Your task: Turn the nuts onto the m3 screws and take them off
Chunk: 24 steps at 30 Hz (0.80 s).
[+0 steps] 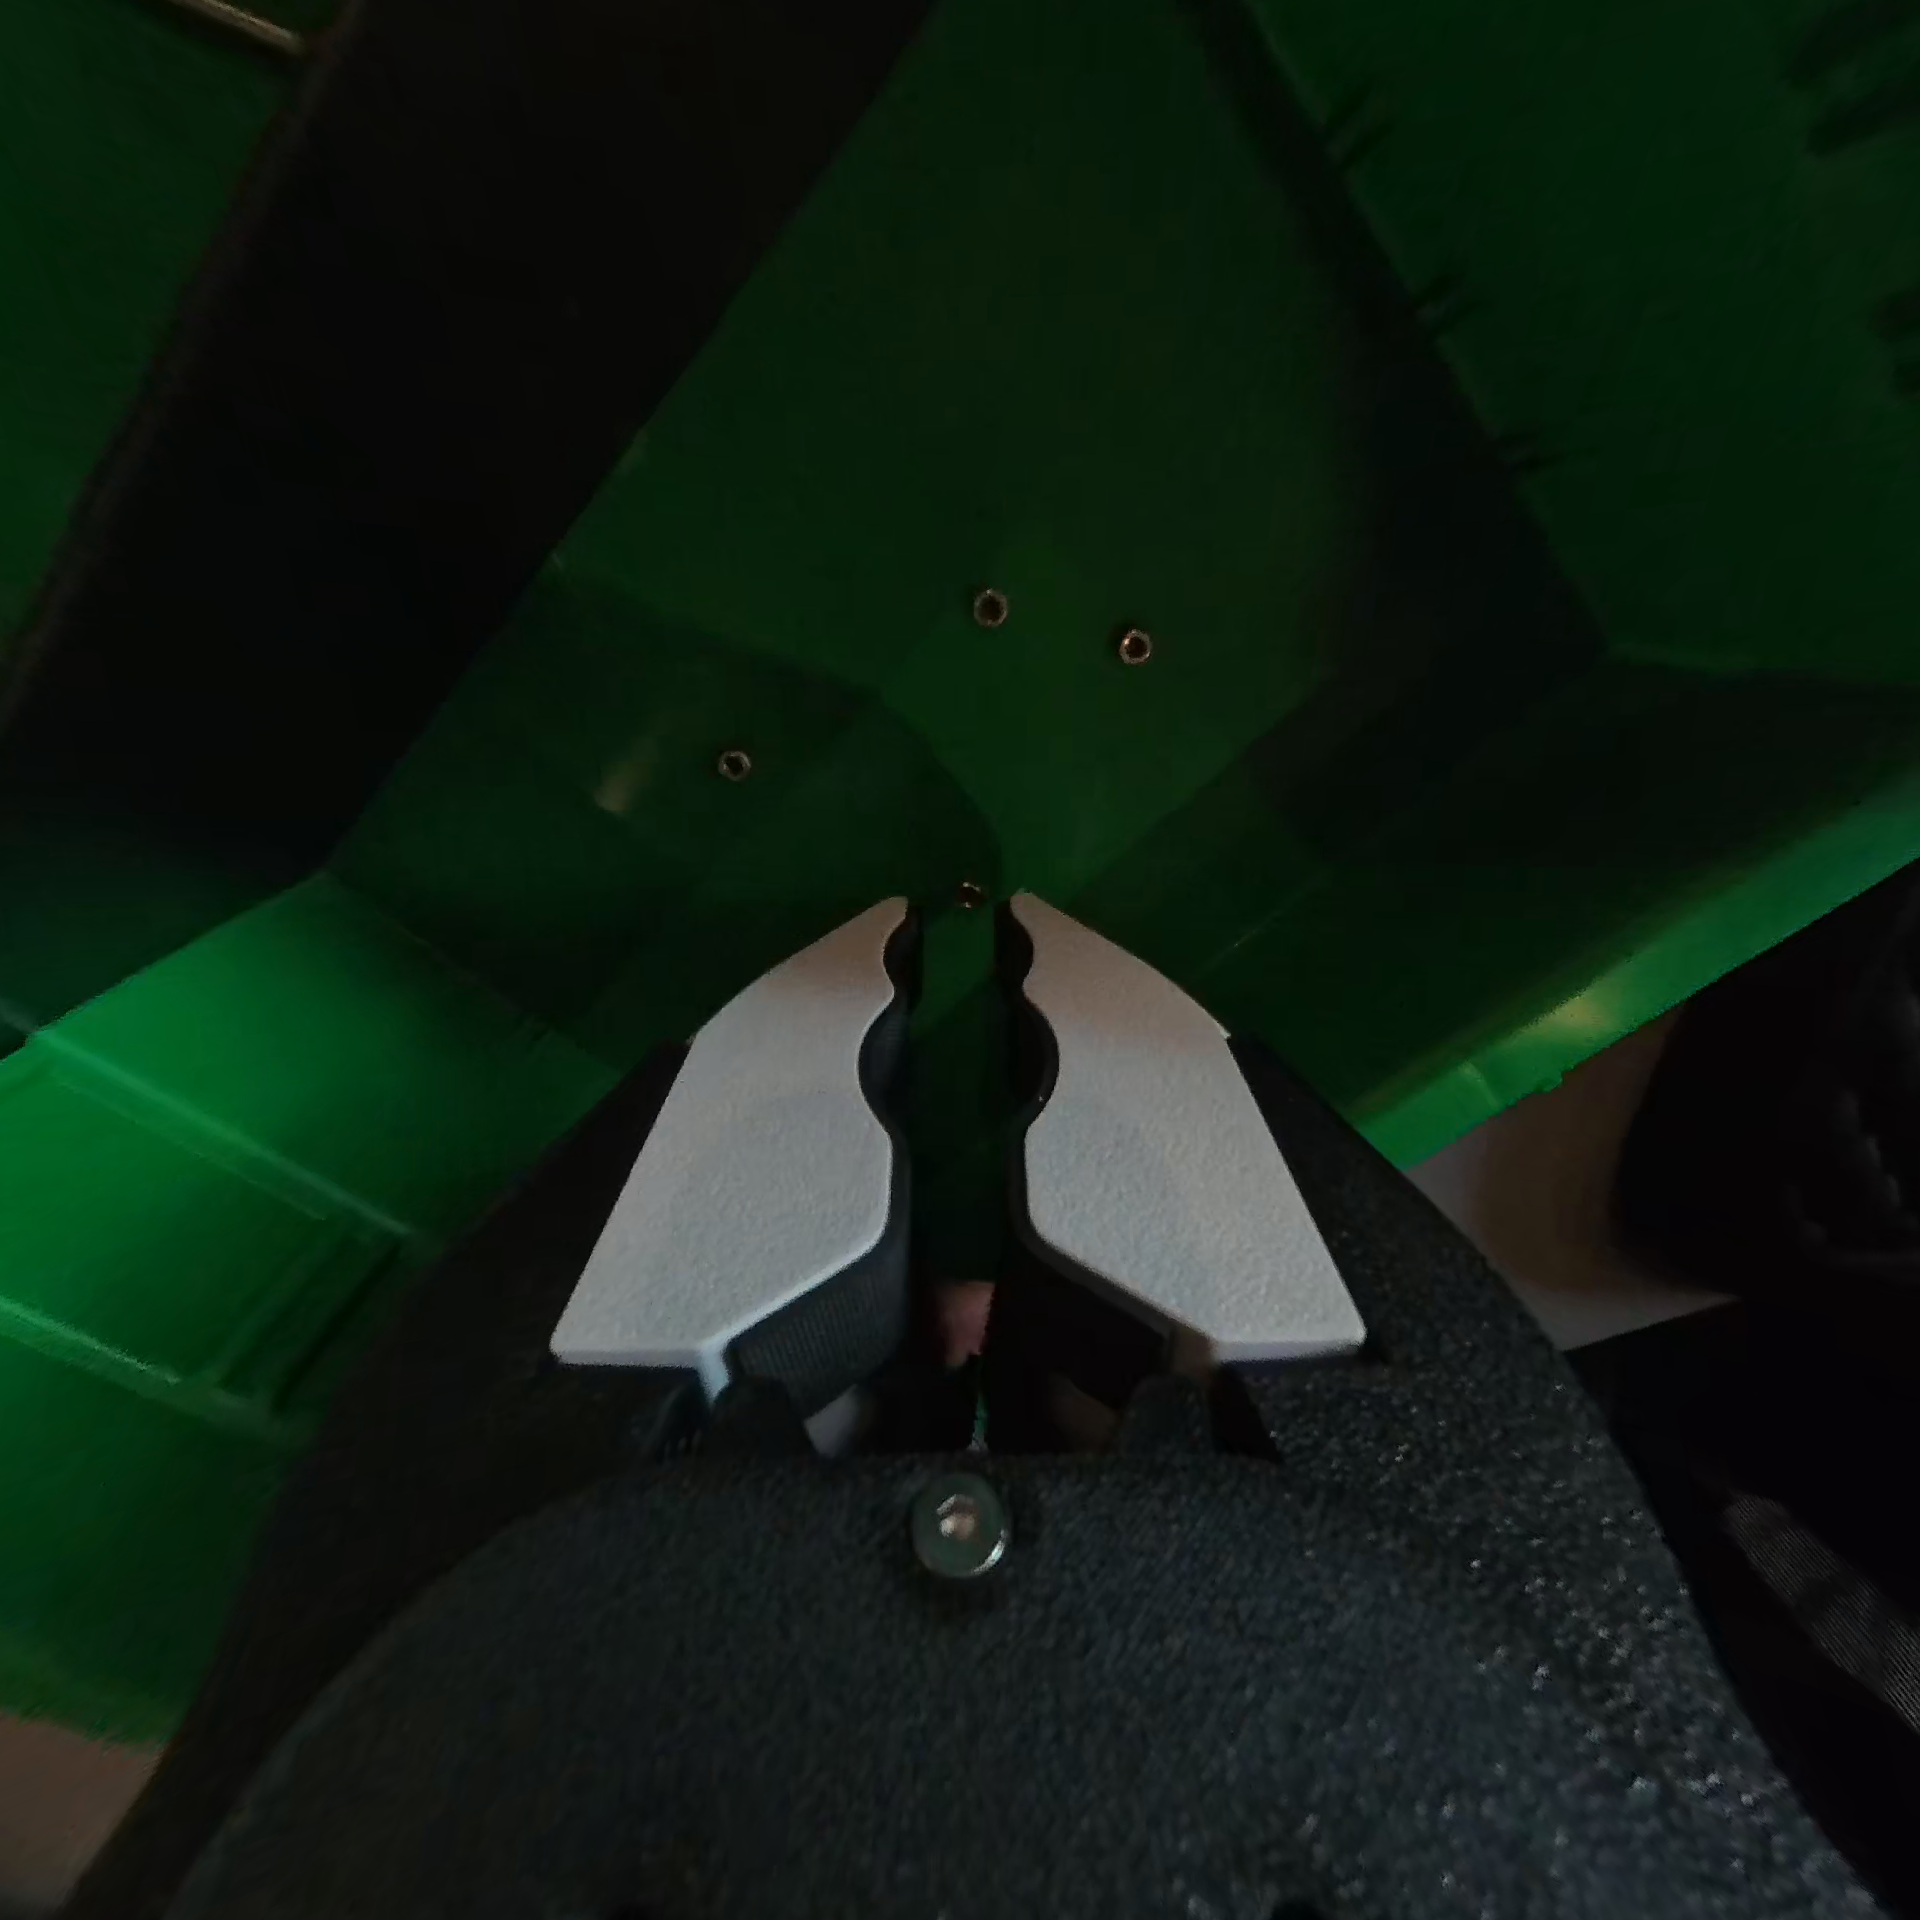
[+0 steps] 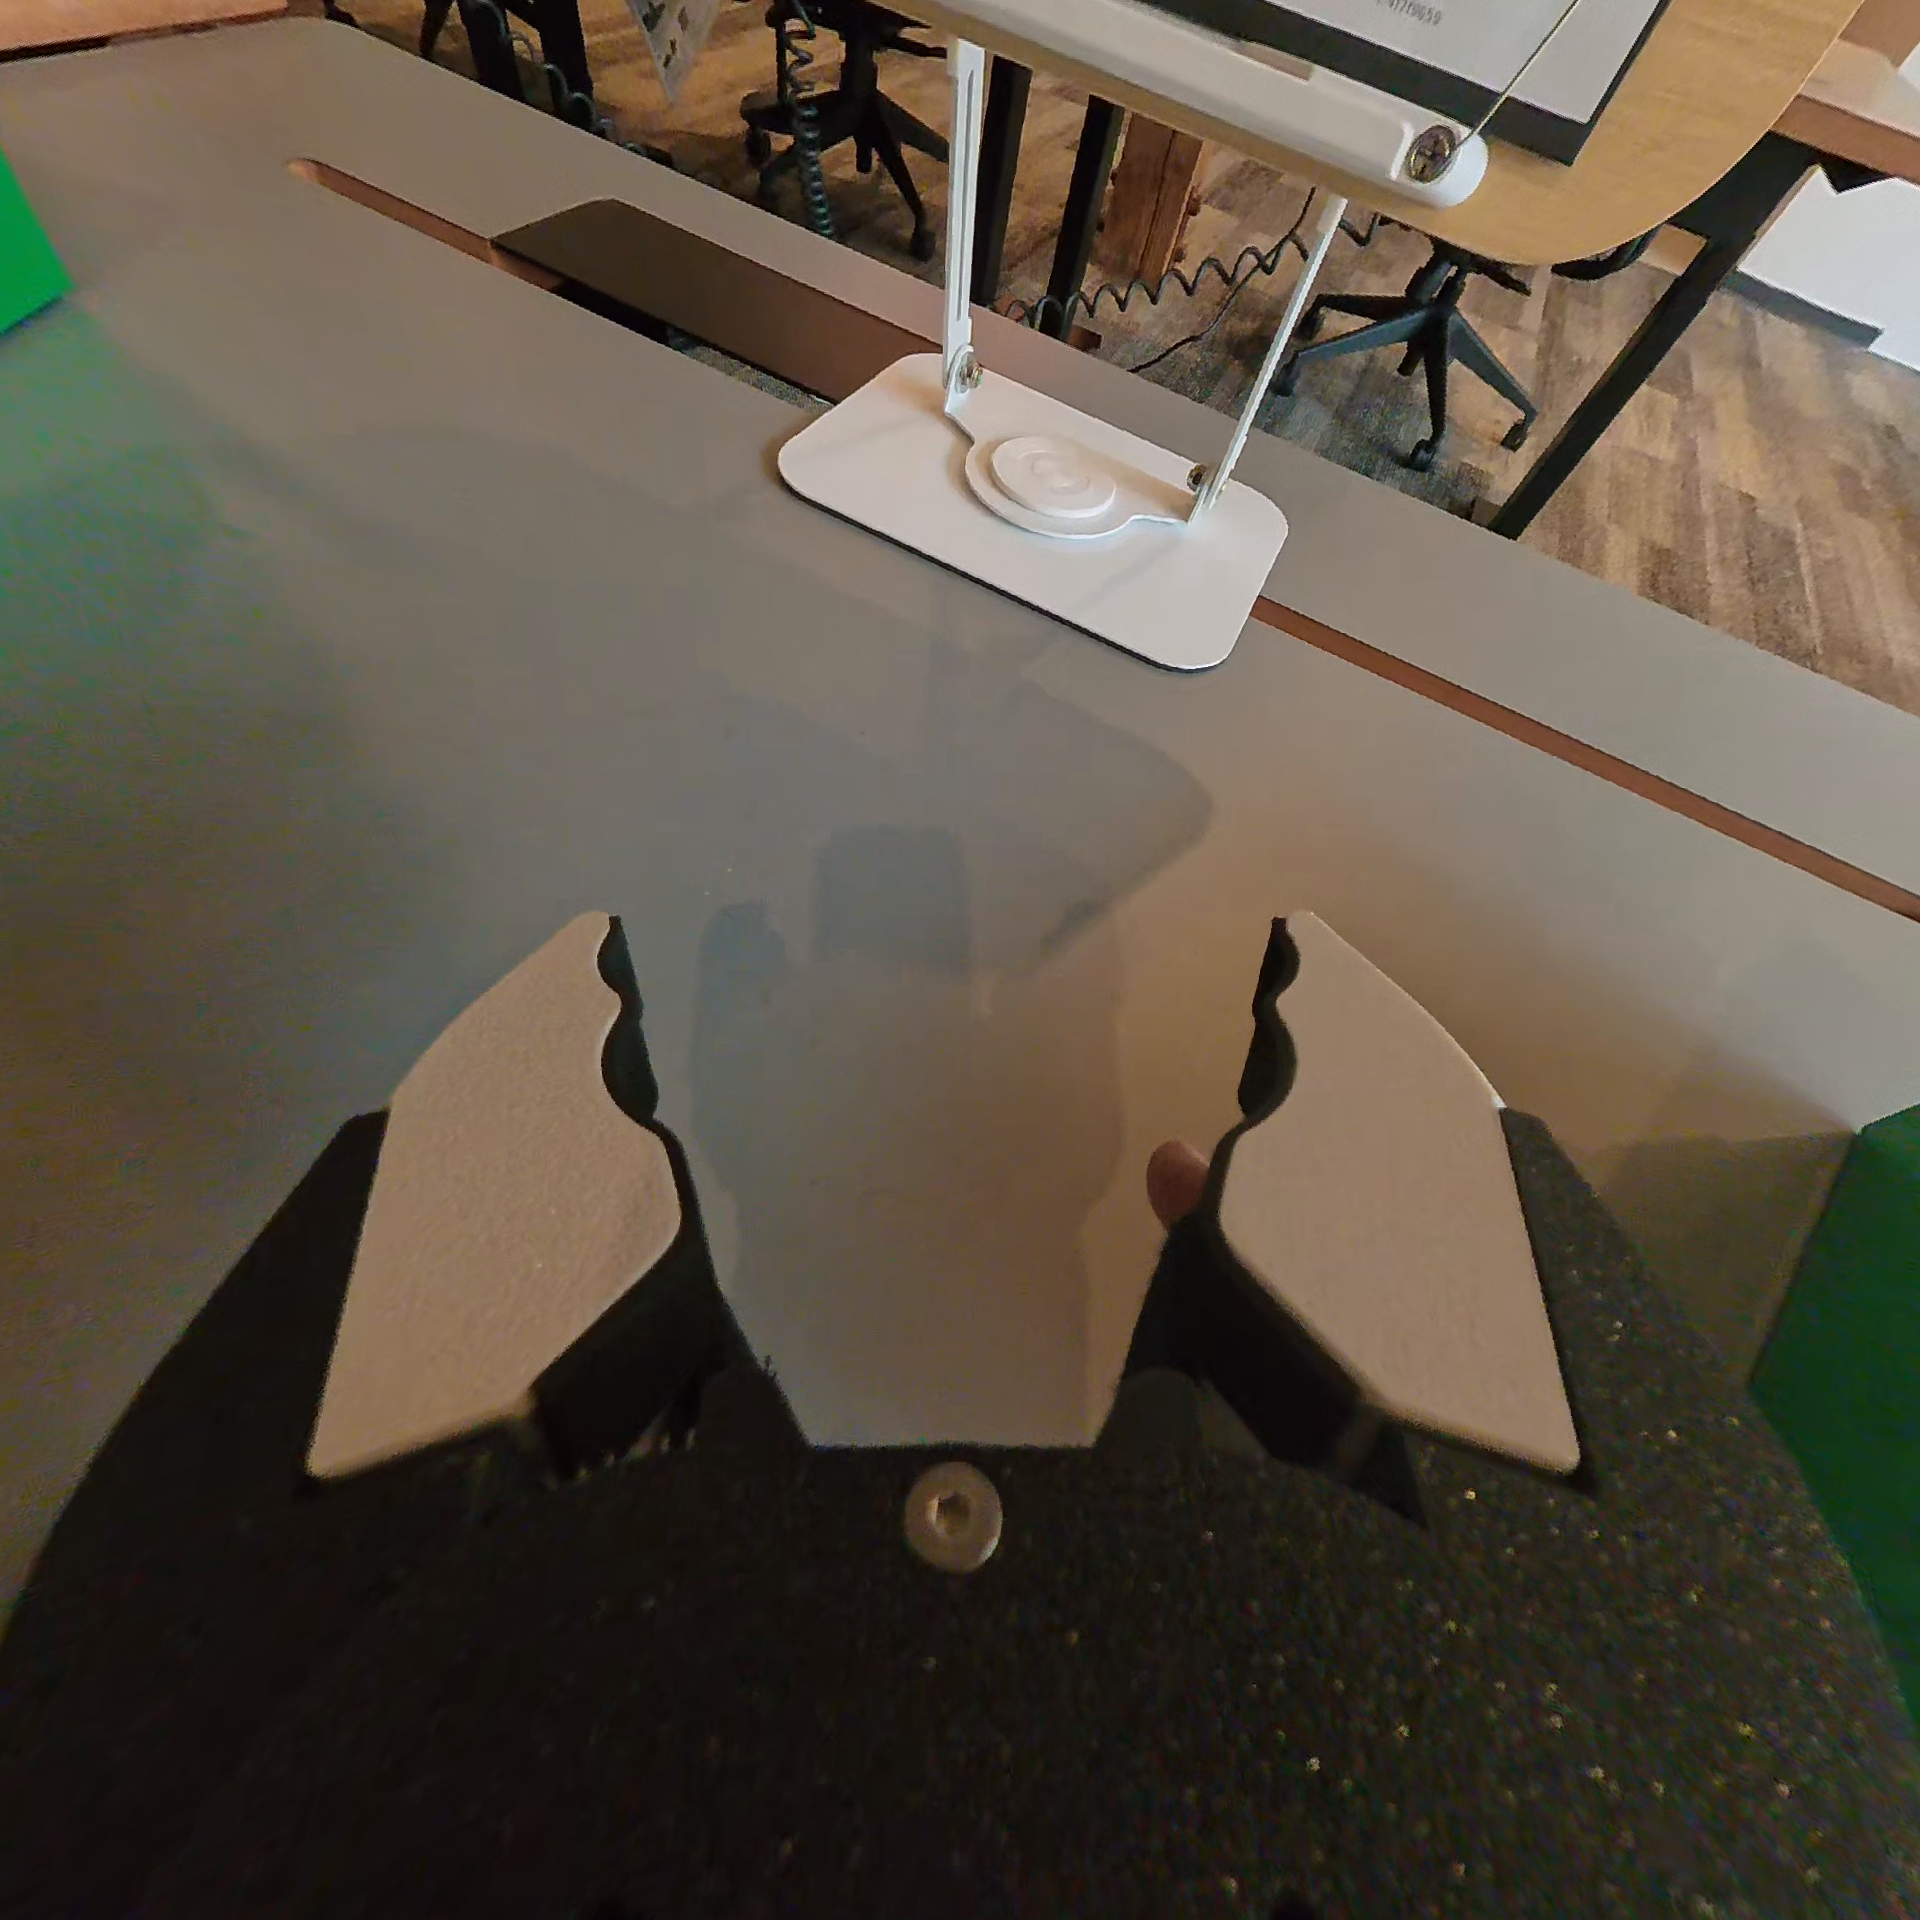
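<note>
In the left wrist view I look into a green bin (image 1: 1039, 416) whose dim floor holds several small metal nuts: two at the back (image 1: 990, 608) (image 1: 1135, 645) and one on the left (image 1: 735, 765). My left gripper (image 1: 956, 902) is down in the bin, its jaws narrowed to a small gap. One nut (image 1: 968, 894) lies at the very tips, nearer the right finger (image 1: 1049, 935). Green floor shows between it and the left finger, so the pads do not press on it. My right gripper (image 2: 940, 925) is wide open and empty above the grey table (image 2: 416, 675). No screws are in view.
A white stand (image 2: 1039, 509) sits on the table ahead of the right gripper, carrying a board above. Green bin parts show at the right edge (image 2: 1849, 1351) and far left (image 2: 21, 239). A person's fingertip (image 2: 1174, 1179) shows behind the right finger. Chairs and desks stand beyond the table. The gap from one gripper's tips to the other's is roughly 50 cm.
</note>
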{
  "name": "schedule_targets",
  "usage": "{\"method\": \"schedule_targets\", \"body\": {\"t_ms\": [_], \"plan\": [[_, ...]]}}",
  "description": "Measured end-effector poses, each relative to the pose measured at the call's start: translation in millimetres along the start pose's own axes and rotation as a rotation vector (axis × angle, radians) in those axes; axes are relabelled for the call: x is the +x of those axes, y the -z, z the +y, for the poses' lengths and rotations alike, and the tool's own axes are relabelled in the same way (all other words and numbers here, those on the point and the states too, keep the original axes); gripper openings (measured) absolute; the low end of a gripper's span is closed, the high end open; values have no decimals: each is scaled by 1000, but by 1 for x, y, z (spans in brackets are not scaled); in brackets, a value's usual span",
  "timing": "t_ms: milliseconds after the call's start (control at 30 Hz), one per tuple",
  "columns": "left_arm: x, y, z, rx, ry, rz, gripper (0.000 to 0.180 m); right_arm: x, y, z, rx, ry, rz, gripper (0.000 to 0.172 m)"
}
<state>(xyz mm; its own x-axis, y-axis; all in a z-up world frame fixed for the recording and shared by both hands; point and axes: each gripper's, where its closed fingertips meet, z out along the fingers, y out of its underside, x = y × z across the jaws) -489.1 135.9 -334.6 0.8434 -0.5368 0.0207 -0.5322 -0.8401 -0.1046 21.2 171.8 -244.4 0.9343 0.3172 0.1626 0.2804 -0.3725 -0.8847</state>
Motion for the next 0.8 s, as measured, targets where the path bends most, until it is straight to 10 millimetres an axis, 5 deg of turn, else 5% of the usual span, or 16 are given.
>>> {"method": "schedule_targets", "body": {"t_ms": [800], "plan": [[2,6,-4,7,-15,3,4,0,3,-2,12,3,4,111]]}}
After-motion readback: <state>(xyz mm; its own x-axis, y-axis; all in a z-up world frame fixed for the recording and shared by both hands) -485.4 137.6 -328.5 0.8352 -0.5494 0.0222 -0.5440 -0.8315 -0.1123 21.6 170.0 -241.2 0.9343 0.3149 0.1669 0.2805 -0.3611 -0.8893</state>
